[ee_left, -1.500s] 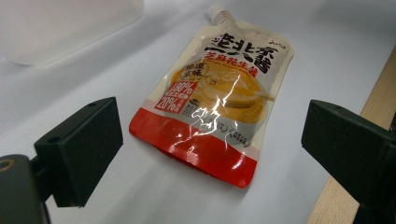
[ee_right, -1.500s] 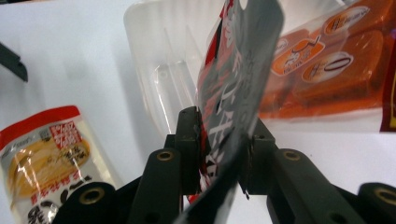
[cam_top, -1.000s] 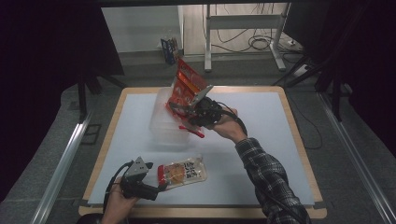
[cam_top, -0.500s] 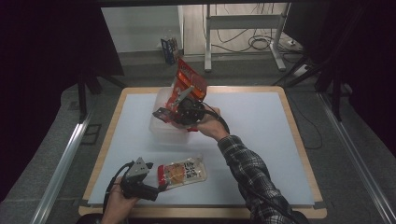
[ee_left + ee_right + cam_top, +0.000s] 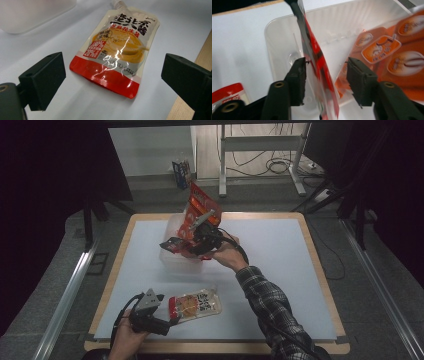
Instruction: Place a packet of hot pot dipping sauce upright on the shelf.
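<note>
The right gripper [image 5: 325, 75] has just been opening: its jaws stand apart around the red snack bag [image 5: 318, 62], which hangs over the clear plastic bin [image 5: 277, 37]. The bag looks light, thin and slippery; grip its flat sealed edge. The left gripper [image 5: 112, 82] stands wide open before the sauce pouch [image 5: 117, 55], which lies flat on the table [image 5: 280, 270].

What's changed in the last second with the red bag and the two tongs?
The right tongs carried the red bag leftward into the clear bin; their jaws have just been opening, bag between them. The left tongs and sauce pouch stayed put.
</note>
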Available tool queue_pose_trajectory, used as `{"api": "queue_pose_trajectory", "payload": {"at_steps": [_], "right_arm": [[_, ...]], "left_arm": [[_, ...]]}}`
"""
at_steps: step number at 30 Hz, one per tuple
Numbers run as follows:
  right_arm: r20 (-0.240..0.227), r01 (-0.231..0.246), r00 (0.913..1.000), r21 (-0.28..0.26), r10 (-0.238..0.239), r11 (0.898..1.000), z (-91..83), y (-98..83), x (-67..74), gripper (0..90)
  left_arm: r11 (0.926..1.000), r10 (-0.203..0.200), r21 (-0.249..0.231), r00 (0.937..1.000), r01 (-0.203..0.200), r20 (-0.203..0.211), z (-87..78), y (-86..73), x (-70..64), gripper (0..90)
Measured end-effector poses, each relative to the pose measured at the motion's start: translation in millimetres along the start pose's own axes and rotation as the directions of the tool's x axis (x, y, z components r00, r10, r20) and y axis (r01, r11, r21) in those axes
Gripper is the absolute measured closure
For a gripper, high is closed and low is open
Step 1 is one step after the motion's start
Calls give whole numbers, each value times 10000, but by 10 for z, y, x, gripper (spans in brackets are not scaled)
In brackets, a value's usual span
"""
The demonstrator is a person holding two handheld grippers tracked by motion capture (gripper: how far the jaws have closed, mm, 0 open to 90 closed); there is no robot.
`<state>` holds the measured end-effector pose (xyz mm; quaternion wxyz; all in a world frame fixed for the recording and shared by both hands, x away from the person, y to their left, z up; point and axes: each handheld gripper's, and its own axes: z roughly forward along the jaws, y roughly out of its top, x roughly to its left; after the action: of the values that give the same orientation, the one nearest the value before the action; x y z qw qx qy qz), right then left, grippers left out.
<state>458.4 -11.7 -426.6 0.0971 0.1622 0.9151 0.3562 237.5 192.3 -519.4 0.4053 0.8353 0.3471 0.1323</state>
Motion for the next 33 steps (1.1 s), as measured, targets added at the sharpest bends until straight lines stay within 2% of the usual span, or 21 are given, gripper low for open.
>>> {"api": "queue_pose_trajectory", "payload": {"at_steps": [6,10,13,18,20,29,33], "right_arm": [[-128,-647,9978,-207,644,9977,-208,-169,-68,489],[-195,-973,9951,-27,972,9953,-271,-308,-79,565],[-196,-881,9959,282,886,9957,-261,-382,-64,668],[208,-638,9978,732,624,9953,-205,-438,-43,848],[227,-547,9983,802,531,9953,-181,-446,-41,886],[773,-351,9966,978,276,9946,-45,-365,-13,888],[654,-402,9973,924,343,9949,32,-347,-17,889]], "left_arm": [[9999,-92,-68,10000,93,21,2,-1,2,53],[9999,-85,-55,10000,86,11,-1,-1,7,53],[9999,-96,-45,10000,96,20,4,-1,0,53],[10000,-79,8,10000,79,23,5,-2,4,53],[10000,-52,30,10000,52,24,7,-2,2,53],[10000,-24,60,10000,24,12,17,-1,-7,53],[10000,-29,53,10000,29,7,16,-1,-6,53]]}}
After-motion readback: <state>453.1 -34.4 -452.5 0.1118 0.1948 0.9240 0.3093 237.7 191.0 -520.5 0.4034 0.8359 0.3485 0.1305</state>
